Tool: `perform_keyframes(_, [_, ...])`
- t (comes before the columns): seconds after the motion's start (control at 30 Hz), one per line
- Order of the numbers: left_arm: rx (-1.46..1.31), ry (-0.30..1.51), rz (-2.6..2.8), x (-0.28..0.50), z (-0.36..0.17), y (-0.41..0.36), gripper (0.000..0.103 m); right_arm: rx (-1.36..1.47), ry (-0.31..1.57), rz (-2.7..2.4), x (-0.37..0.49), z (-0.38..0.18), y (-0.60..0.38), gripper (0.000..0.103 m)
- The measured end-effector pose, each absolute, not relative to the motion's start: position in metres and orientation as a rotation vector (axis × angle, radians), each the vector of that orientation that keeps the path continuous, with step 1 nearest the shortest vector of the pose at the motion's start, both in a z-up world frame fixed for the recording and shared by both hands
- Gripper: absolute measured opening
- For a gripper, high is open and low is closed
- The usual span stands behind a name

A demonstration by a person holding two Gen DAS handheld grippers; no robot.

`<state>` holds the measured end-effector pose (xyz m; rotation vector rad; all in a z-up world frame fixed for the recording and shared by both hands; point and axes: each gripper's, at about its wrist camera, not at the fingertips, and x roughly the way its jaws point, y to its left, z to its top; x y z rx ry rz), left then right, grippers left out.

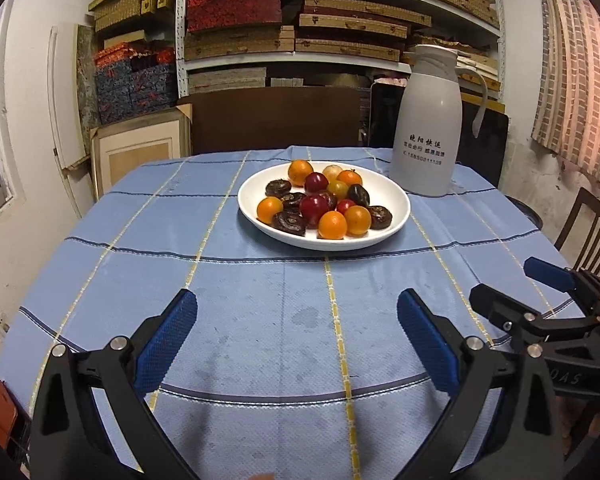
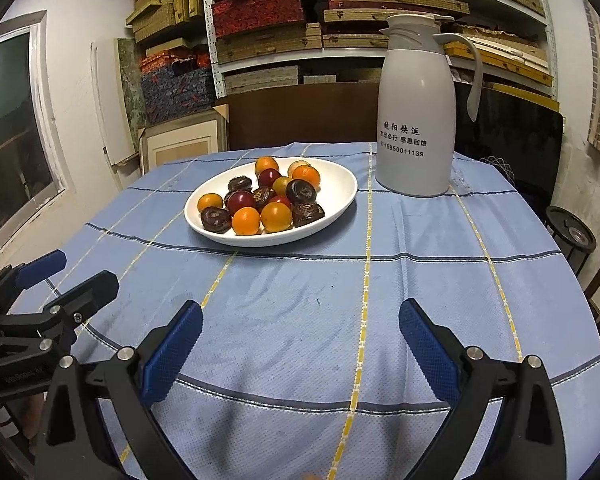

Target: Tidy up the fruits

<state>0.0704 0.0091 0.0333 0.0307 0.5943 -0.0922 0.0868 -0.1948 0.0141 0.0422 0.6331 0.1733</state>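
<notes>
Plate [image 1: 396, 194] well beyond both hand-held grippers [image 1: 298, 312]

White plate [image 1: 396, 200] with orange kumquats [image 1: 332, 225], dark red cherry tomatoes [image 1: 314, 206], one yellow tomato [image 1: 337, 189], dark brown water chestnuts [image 1: 289, 222], one pale beige fruit [image 1: 332, 171]. Tablecloth [image 1: 260, 320] light blue, grid of dark navy and yellow-white stripes. Thermos jug [image 2: 414, 120] light grey, black printed characters and digits. Left gripper [image 1: 296, 336] and right gripper [image 2: 300, 336] black, blue textured pads [image 2: 172, 348], silver screws. Boxes on white shelf [image 1: 300, 58]: tan woven, red patterned, blue patterned.
</notes>
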Motion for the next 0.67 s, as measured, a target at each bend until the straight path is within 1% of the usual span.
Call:
perform_keyframes(0.13, [0.065, 0.620, -0.065, 0.0697, 0.0293, 0.0040, 0.098, 0.050, 0.637, 0.163, 0.0875, 0.0135, -0.1952, 0.099])
perform_keyframes(0.37, [0.080, 0.584, -0.057, 0.0636, 0.0293, 0.0018, 0.098, 0.067, 0.641, 0.165, 0.0891, 0.0127, -0.1987, 0.099])
perform_keyframes(0.67, [0.074, 0.601, -0.035, 0.0694, 0.0280, 0.0048, 0.098, 0.088, 0.660, 0.157, 0.0919, 0.0115, -0.2032, 0.099])
